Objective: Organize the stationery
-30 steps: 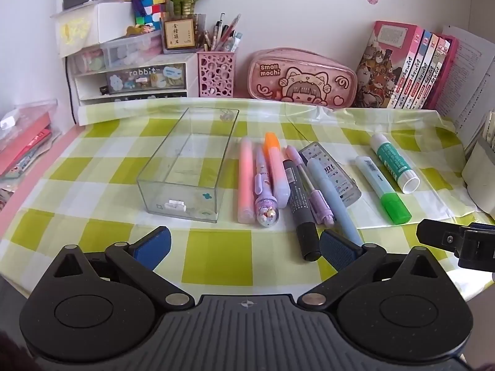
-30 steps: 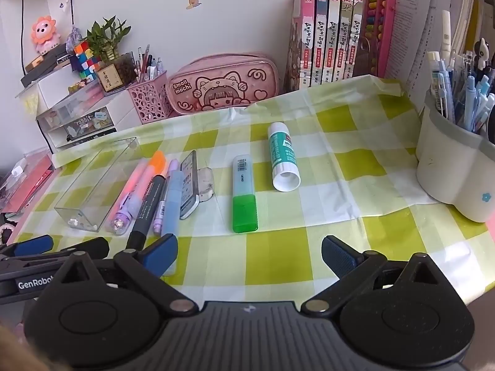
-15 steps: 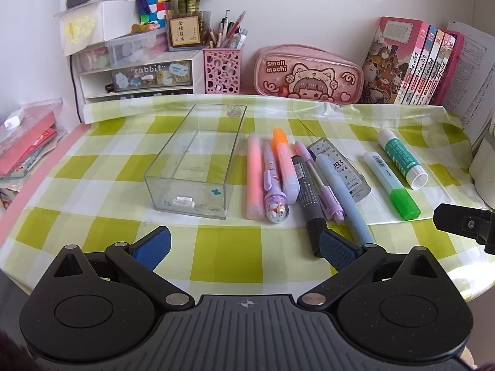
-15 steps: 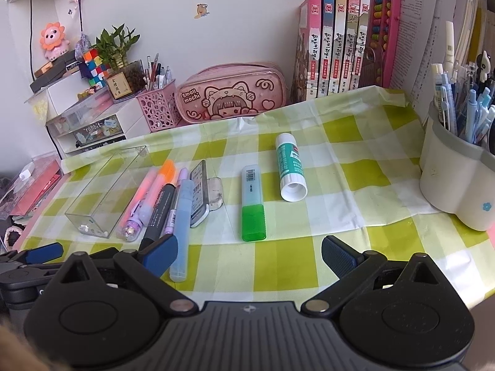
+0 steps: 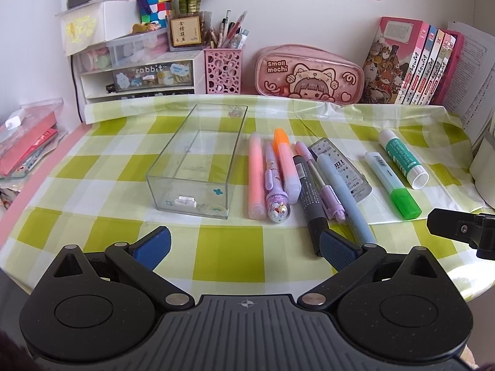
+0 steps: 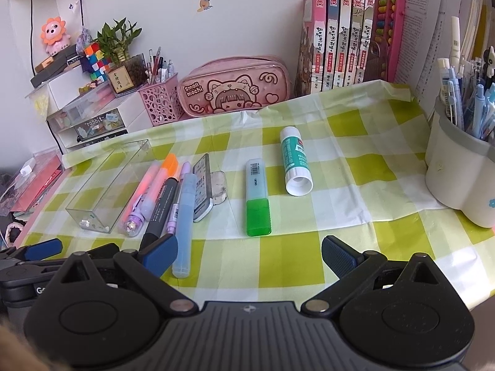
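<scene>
A clear plastic box (image 5: 198,160) (image 6: 108,182) lies empty on the green checked cloth. To its right sit several pens and highlighters: a pink one (image 5: 255,173), an orange-capped one (image 5: 286,160), a black marker (image 5: 311,191), a pale blue pen (image 5: 343,191). Further right lie a green highlighter (image 6: 258,198) and a white glue stick (image 6: 294,160). My left gripper (image 5: 244,247) hovers open near the cloth's front edge, below the box and pens. My right gripper (image 6: 249,255) is open too, just in front of the green highlighter.
At the back stand a pink pencil case (image 5: 309,75), a pink mesh pen cup (image 5: 222,69), white drawers (image 5: 139,77) and a row of books (image 6: 340,37). A white pen pot (image 6: 458,170) full of pens stands at the right. Red folders (image 5: 24,145) lie left.
Both grippers have drawn back and risen a little, so the box and pens sit further away in each view. Nothing on the cloth has moved.
</scene>
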The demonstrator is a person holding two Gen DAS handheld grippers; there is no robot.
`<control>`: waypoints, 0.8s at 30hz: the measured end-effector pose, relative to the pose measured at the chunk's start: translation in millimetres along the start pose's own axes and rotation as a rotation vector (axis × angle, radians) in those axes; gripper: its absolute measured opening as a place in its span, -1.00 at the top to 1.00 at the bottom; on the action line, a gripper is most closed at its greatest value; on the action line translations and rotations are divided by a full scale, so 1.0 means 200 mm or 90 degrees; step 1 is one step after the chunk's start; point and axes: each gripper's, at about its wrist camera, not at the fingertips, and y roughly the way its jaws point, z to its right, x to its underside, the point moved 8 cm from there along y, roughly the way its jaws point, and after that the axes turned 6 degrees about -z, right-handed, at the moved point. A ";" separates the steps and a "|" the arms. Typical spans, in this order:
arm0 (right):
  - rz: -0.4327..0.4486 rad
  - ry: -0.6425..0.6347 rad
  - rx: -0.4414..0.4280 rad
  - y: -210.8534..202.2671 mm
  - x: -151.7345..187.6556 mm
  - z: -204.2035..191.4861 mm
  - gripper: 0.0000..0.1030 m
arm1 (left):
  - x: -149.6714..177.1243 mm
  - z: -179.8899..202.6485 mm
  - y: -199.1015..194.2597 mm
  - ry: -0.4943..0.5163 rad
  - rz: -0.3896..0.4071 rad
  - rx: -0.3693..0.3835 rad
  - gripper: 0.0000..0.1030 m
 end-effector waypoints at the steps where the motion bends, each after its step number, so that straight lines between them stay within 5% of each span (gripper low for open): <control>1: 0.000 0.000 0.000 0.00 0.00 0.00 -0.89 | 0.00 0.00 0.00 0.000 0.000 0.000 -0.90; 24: -0.002 0.002 0.000 0.01 0.00 0.00 -0.89 | 0.00 0.00 0.00 0.000 0.001 0.000 -0.90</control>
